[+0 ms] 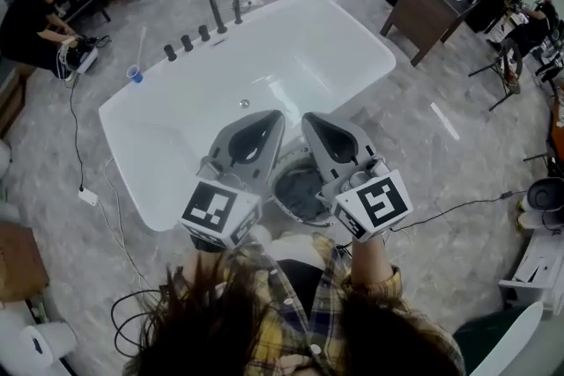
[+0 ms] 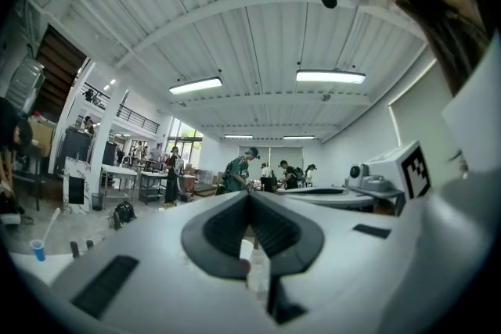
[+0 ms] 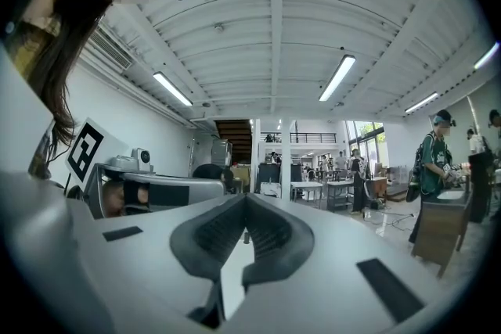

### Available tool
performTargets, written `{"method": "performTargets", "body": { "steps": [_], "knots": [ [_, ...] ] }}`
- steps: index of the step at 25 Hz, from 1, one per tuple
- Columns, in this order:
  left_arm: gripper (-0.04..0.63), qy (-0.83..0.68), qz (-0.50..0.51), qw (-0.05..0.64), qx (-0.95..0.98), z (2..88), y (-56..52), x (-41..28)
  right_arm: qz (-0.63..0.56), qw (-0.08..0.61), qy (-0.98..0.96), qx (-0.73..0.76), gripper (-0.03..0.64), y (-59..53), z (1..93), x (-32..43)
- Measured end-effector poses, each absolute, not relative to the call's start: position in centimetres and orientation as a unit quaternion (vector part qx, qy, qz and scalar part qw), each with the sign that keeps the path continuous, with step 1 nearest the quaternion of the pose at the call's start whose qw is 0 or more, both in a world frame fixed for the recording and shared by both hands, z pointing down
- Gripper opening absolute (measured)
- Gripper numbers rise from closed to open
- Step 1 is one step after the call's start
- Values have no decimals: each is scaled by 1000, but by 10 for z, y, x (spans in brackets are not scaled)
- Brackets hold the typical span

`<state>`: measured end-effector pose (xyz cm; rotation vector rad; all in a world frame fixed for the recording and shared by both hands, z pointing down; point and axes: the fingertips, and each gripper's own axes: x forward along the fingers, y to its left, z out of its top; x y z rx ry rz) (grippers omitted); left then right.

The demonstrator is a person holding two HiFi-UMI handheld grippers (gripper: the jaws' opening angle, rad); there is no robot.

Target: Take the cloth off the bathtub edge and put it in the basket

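Nearest us, above the plaid shirt point(image 1: 264, 317), the left gripper point(image 1: 270, 121) and right gripper point(image 1: 314, 122) sit side by side, pointing level. Both have their jaws together with nothing between them. We judge this a rest pose, since neither has a load to carry. Just below and between them stands the basket point(image 1: 280, 196), holding a grey heap we take for the cloth point(image 1: 302, 187). Beyond, the bathtub point(image 1: 352, 31) shows no cloth on its edge; the taps point(image 1: 216, 13) line its far-left rim.
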<state>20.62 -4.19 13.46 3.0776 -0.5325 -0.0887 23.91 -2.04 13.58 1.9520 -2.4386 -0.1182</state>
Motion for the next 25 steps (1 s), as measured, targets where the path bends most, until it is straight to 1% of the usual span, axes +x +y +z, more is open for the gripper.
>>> {"method": "performTargets", "body": {
  "steps": [11, 18, 25],
  "knots": [
    [18, -148, -11, 22, 989, 138, -35, 213, -21, -1, -772, 635, 15, -18, 142, 249],
    [18, -150, -14, 21, 988, 139, -39, 217, -24, 11, -768, 640, 15, -20, 144, 255],
    [18, -141, -15, 21, 990, 141, -38, 223, -11, 3, -771, 637, 15, -19, 148, 258]
  ]
}}
